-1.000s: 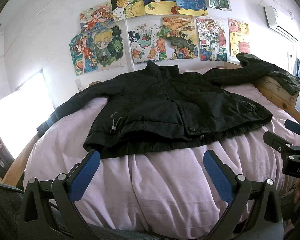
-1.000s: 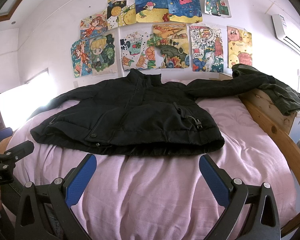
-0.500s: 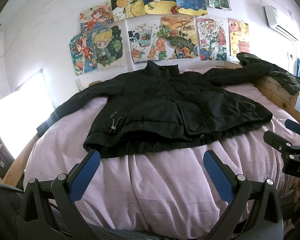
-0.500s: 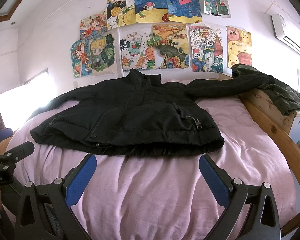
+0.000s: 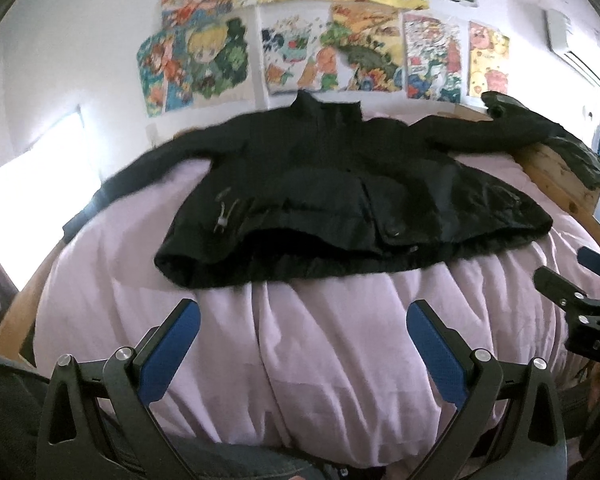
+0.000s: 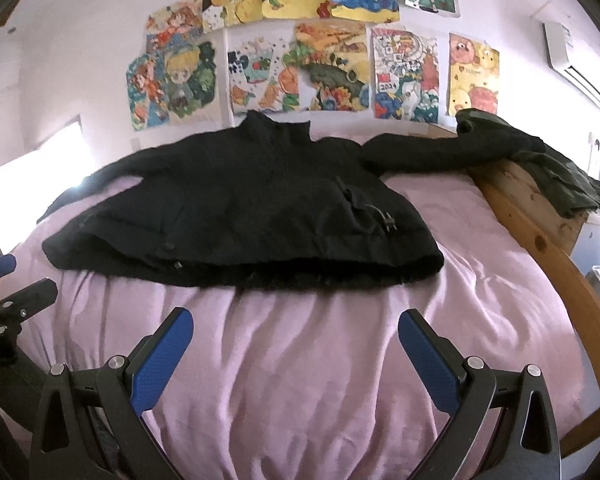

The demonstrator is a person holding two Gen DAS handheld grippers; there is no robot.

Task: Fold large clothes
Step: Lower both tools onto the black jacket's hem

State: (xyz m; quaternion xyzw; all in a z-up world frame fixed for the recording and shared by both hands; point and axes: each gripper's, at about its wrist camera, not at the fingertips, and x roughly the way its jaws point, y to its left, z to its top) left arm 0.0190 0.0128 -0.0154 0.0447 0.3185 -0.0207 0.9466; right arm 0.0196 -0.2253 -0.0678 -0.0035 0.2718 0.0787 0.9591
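A black padded jacket (image 5: 340, 200) (image 6: 240, 208) lies spread front-up on a bed with a pink cover (image 5: 320, 340) (image 6: 300, 340), collar toward the wall and both sleeves stretched sideways. Its right sleeve (image 6: 420, 152) reaches the wooden bed frame. My left gripper (image 5: 303, 320) hovers open over the pink cover, short of the jacket's hem, nothing between its blue pads. My right gripper (image 6: 296, 330) is likewise open and empty, near the hem. Each gripper shows at the edge of the other's view: the right gripper (image 5: 580, 300), the left gripper (image 6: 8, 304).
A wooden bed frame (image 6: 540, 240) runs along the right side, with a dark green garment (image 6: 560, 172) draped over it. Colourful drawings (image 6: 320, 40) cover the wall behind the bed. An air conditioner (image 6: 572, 60) hangs at the upper right. A bright window (image 5: 20, 200) is at the left.
Both views have shifted slightly downward and closer to the bed, and the left wrist view is blurred by motion. The jacket lies as before and both grippers stay open.
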